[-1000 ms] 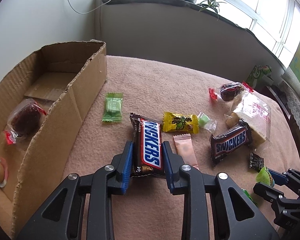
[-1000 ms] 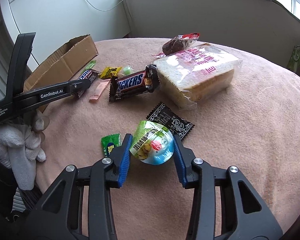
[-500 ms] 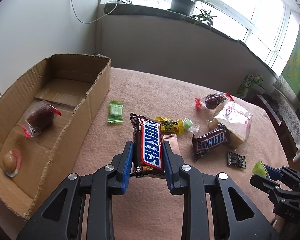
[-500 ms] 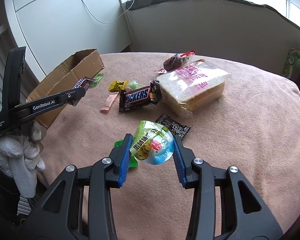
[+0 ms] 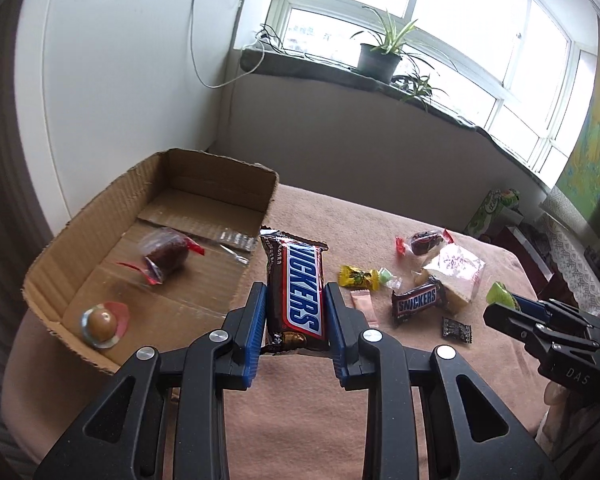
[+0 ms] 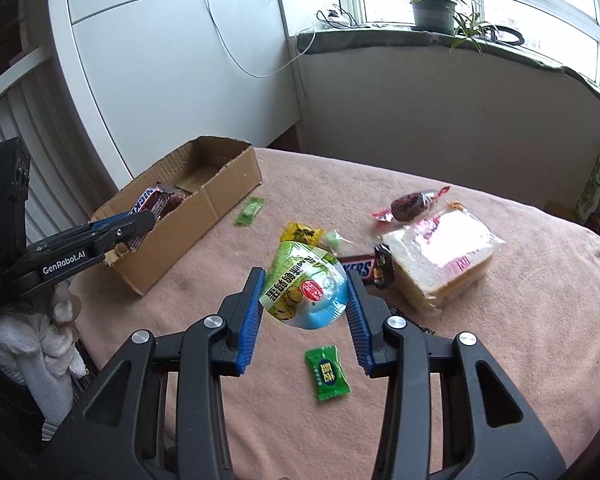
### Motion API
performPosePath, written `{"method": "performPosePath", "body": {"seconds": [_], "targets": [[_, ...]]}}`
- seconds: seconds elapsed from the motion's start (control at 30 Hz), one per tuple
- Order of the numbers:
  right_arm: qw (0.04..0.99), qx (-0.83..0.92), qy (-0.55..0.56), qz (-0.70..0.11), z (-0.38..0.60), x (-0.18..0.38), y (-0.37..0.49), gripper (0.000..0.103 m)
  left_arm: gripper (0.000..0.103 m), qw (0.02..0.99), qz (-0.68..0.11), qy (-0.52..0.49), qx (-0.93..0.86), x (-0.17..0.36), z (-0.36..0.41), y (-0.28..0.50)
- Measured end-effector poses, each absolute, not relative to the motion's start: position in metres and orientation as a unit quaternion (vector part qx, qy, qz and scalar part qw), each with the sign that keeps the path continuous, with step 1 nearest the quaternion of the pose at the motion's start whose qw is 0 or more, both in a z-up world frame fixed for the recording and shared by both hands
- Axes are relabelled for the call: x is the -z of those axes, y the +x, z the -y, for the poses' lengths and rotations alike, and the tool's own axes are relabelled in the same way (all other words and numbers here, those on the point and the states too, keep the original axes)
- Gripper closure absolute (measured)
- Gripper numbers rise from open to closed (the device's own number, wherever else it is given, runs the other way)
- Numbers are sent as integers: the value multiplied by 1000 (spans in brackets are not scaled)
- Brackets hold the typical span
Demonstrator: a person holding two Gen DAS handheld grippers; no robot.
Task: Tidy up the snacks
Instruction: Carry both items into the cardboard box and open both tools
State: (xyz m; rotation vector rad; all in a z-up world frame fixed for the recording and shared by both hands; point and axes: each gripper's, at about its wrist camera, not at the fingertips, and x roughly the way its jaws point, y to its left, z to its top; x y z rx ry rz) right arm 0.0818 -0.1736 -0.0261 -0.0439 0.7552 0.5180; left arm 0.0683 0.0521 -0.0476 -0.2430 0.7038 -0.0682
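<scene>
The left claw (image 5: 295,312) pinches a Snickers bar (image 5: 295,288) lengthwise, pointing away beside the box (image 5: 236,280), while the right claw (image 6: 306,300) pinches a jelly cup (image 6: 305,290) above the worktop (image 6: 500,340), over a green candy (image 6: 327,372).

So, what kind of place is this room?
Probably a home, perhaps a sunroom or enclosed balcony: potted plant on a sill below wide windows, and a table under a pink cloth strewn with snacks.
</scene>
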Motion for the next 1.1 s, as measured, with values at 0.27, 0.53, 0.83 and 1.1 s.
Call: {"method": "performPosePath", "body": {"seconds": [0.27,0.53,0.83,1.1], "targets": [[894,-280,-41,-348,123,4,108,62,76,930,-340,-139,1,51,-95,56],[884,-308,-49,-350,70,-6,143,62,76,924,-347,-160,-11,59,-117,53],[870,-323,-85,-363,4,8,175,62,76,922,-347,-173,-9,65,-127,53],[855,-325,-103,-391,-36,32,206,61,76,920,-349,-176,-4,67,-132,59]]}}
